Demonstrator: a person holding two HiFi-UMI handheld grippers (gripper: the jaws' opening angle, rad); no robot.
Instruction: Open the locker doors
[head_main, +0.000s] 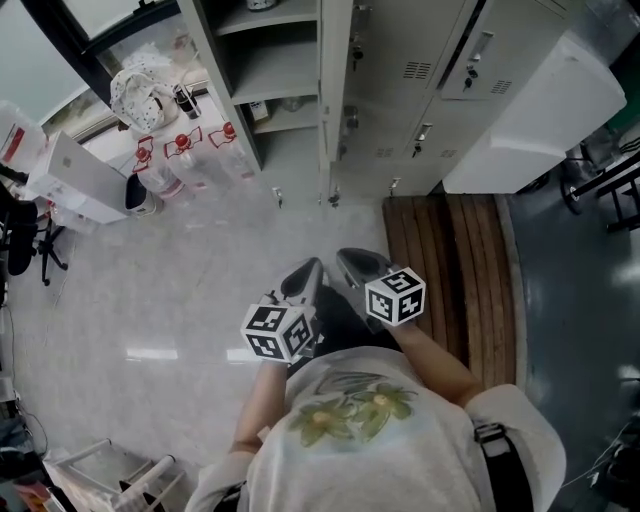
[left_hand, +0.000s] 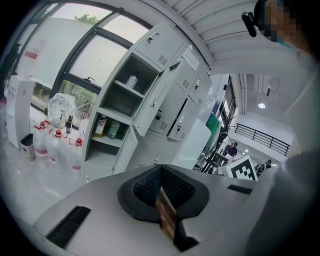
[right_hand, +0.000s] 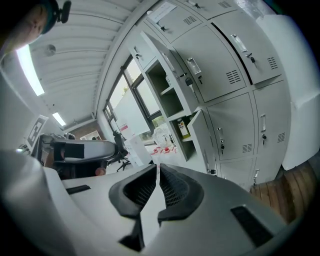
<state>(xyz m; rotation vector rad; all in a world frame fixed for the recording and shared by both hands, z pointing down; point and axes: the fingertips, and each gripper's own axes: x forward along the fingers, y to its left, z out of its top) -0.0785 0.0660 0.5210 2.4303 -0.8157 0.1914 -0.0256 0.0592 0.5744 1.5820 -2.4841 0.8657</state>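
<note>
Facing lockers (head_main: 440, 70), red-capped bottles (head_main: 190, 160) beside, print too small to read

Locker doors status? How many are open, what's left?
Done: two doors in the left column, the upper door and lower door, stand open with shelves showing. In hand: nothing; the left gripper and right gripper are both shut and empty, clear of the lockers. Left: the closed doors in the columns beside them.
</note>
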